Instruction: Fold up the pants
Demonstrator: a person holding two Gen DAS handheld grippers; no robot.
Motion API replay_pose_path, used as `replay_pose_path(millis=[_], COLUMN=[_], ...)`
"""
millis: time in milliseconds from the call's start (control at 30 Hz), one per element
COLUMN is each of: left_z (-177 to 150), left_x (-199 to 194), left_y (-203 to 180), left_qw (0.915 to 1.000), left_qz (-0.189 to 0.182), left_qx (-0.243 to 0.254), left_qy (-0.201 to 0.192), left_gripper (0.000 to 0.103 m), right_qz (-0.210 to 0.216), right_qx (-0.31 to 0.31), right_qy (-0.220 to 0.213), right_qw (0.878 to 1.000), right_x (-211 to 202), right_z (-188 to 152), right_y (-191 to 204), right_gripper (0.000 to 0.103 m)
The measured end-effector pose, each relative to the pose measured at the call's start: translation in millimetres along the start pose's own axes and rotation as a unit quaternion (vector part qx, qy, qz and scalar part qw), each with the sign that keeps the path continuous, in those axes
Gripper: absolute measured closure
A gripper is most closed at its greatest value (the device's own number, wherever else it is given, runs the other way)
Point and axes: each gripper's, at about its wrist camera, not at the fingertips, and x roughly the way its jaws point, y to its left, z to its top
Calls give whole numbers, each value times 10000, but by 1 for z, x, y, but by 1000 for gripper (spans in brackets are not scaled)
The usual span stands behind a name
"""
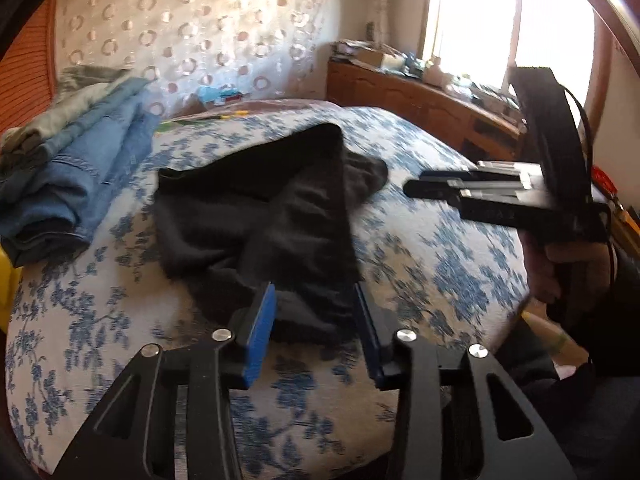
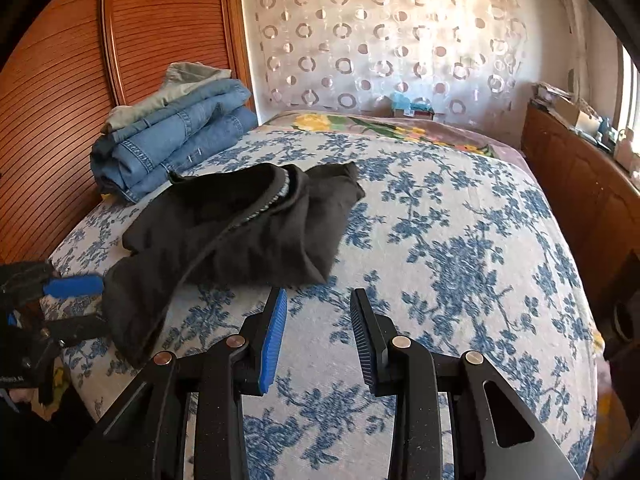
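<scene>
**Left-wrist view: black pants bunched on the bed, both tools empty**

Left-wrist view shows the black pants lying in a loose heap on the bed, on its blue-flowered cover, toward the side where a stack of folded jeans sits. The left tool hangs over the near edge of the heap, its blue pads spread with dark cloth seen between them; they do not look to be pressing on it. The right tool is also spread, with only the bed cover beneath it, just beside the pants.

The cloth looks soft, light and limp, probably a knit. It should drape and sag from any single hold and crumple rather than keep a crease. A pale stitched band, likely the waistband's inside, runs across the heap in the right-wrist view. Taking the pants at two spots along that band, or at a hem, one tool each, looks the surest way to shake them flat; a pinch in the middle would likely gather several layers.

Much is hard to read. The legs are folded under one another, so hems and crotch cannot be told apart. The black cloth swallows its own folds. The left-wrist picture is motion-blurred, and the left tool's contact with the cloth is uncertain.
</scene>
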Motion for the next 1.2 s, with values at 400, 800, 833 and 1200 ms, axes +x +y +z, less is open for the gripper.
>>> replay_pose_path(millis=[400,800,833,1200], left_z=[-9,41,51,107], left_x=[19,8,8,18], left_y=[-15,24,33,87], left_qw=[9989,9995,9995,9963], left_qz=[-140,206,247,771], left_qx=[279,205,162,-112], left_qy=[338,-82,-146,-376], left_gripper=[69,93,93,93], right_qz=[64,95,106,173], right_qx=[66,105,111,52], right_qy=[12,19,9,-126], right_qw=[10000,9999,9999,9998], right_x=[-1,2,2,11], right_z=[-2,2,4,34], right_y=[-2,-7,-7,-4], right_gripper=[69,69,69,69])
